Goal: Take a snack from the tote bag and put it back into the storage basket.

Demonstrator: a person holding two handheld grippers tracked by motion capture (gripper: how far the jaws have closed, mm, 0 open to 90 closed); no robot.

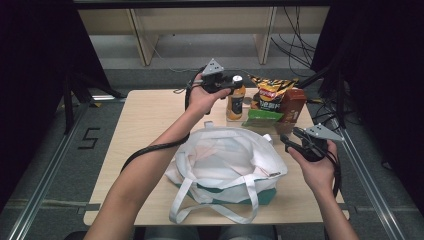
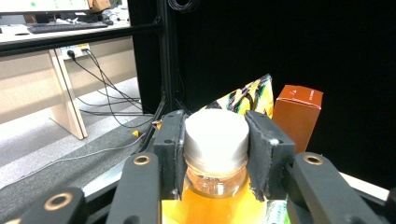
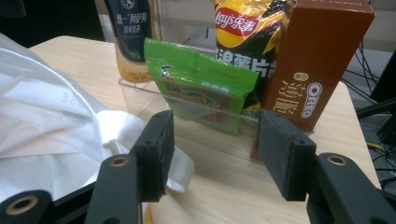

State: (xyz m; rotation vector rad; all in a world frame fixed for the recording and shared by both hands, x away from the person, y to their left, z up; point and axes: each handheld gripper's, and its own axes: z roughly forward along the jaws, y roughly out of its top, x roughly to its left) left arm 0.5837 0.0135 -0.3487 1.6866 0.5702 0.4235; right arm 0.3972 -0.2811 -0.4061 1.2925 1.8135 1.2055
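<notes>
1. Left gripper [image 2: 215,154] — jaws closed on the white cap of the juice bottle [image 1: 235,100], pads pressing both sides; the bottle stands upright near the table's [image 1: 145,115] far edge.
2. Right gripper [image 3: 215,154] — jaws partly open, nothing between them; it hovers by the right edge, beside the white tote bag [image 1: 225,160].
3. Chip bag [image 1: 270,90], brown box [image 1: 291,105] and green packet [image 1: 262,117] stand just right of the bottle.
4. Grey floor, cables beyond.

Orange bottle [image 2: 215,191]: body cut off by the lower edge in the left gripper view, cap flanked by tongs pads. Chip bag [image 2: 247,98]: mostly hidden behind that cap. Brown box [image 3: 314,60]: top cropped in the right gripper view.
</notes>
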